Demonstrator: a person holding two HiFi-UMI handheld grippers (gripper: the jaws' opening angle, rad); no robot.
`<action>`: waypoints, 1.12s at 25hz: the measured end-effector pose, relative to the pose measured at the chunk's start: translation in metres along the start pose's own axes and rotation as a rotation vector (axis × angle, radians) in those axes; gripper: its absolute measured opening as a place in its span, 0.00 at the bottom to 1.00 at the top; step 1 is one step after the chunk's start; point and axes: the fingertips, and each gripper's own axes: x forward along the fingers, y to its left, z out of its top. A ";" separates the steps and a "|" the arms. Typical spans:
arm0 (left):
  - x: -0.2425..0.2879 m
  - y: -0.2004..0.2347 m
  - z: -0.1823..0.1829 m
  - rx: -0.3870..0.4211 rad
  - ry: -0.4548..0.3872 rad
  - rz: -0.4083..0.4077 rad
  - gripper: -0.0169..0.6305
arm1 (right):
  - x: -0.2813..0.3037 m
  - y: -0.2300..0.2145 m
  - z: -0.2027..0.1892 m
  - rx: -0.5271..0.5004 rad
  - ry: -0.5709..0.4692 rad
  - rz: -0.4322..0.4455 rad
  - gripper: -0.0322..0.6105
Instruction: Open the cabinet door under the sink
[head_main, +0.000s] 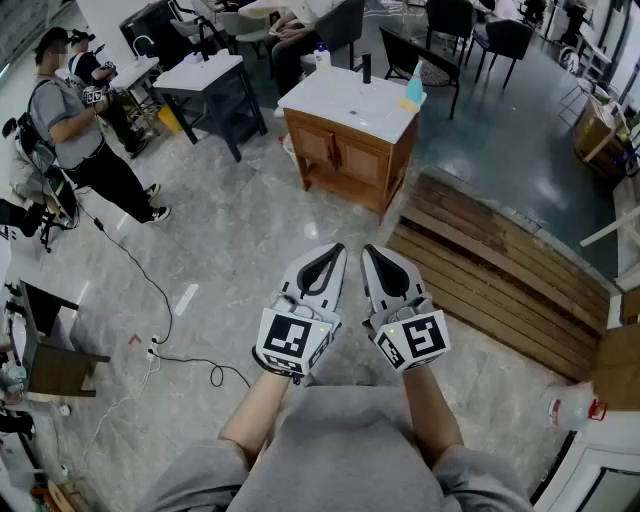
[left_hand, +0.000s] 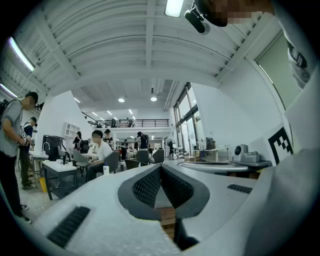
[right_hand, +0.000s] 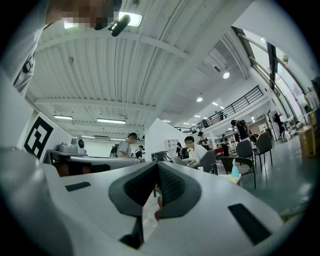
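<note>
Position: both claws side by side, low in the head view, over the grey polished stone floor (head_main: 235, 250). White left gripper (head_main: 334, 252) has its jaws together at the tips, nothing between them. White right gripper (head_main: 371, 252) likewise closed and empty. Brown wooden cabinet with white sink top (head_main: 345, 158) stands ahead, well apart from both. Its two panelled doors (head_main: 338, 152) are closed. Teal bottle (head_main: 414, 90) stands on the top's right corner.

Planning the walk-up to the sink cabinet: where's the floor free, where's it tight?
Free: grey floor straight ahead up to the cabinet doors; countertop in front of the faucet. Tight: wooden planks on the right, cable on the floor left.
</note>
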 end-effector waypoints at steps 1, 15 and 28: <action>0.002 -0.002 -0.002 0.000 0.003 0.001 0.04 | -0.001 -0.003 0.000 0.001 -0.001 0.000 0.06; 0.033 0.001 -0.027 -0.021 0.061 0.045 0.04 | 0.005 -0.036 -0.019 0.066 0.024 0.031 0.06; 0.073 0.083 -0.049 -0.059 0.093 0.006 0.04 | 0.093 -0.048 -0.052 0.081 0.077 0.017 0.06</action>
